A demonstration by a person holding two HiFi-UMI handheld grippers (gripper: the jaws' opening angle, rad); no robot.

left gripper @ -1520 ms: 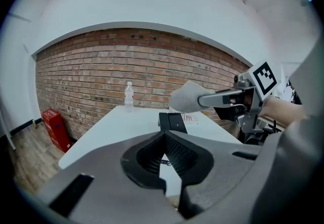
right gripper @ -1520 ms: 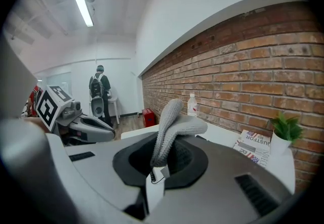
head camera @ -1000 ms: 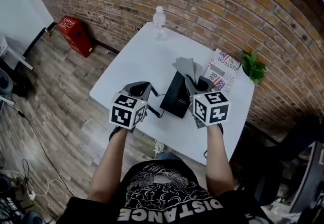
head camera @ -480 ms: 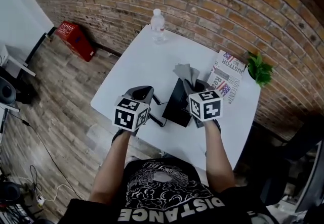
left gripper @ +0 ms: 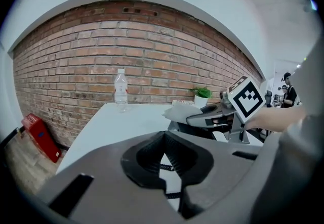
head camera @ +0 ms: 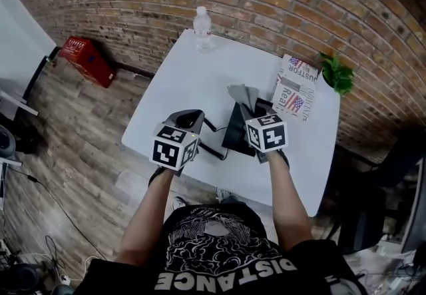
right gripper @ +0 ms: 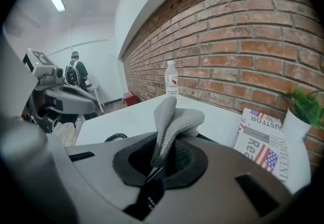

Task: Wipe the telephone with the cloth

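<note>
Your right gripper (right gripper: 166,156) has its jaws pressed together on the grey cloth (right gripper: 174,117), which stands up out of them in a folded bunch. Only that gripper's own view shows this pinch. From the head view the marker cube hides most of the right gripper (head camera: 255,114), and you see just the loose end of the cloth (head camera: 243,96) hanging over the far end of the black telephone (head camera: 234,132).

Your left gripper (left gripper: 164,139) looks closed with nothing in it. The tips seem to meet, though the view there is dark, so take that with some caution. Through the gap below them you see the coiled cord (left gripper: 167,167) lying on the table. In the head view the left gripper (head camera: 189,116) sits just left of the telephone, beside the cord (head camera: 210,148), and does not touch the telephone.

The left gripper view alone gives you a side look at the cloth held just above the telephone (left gripper: 178,126).

The telephone stands near the front middle of the white table (head camera: 193,77). Beyond it are a newspaper (head camera: 296,87), a small potted plant (head camera: 337,75) and a water bottle (head camera: 202,20) by the brick wall (head camera: 279,0). A red crate (head camera: 83,57) lies on the floor. The right gripper view also shows a person (right gripper: 76,72) standing far back.
</note>
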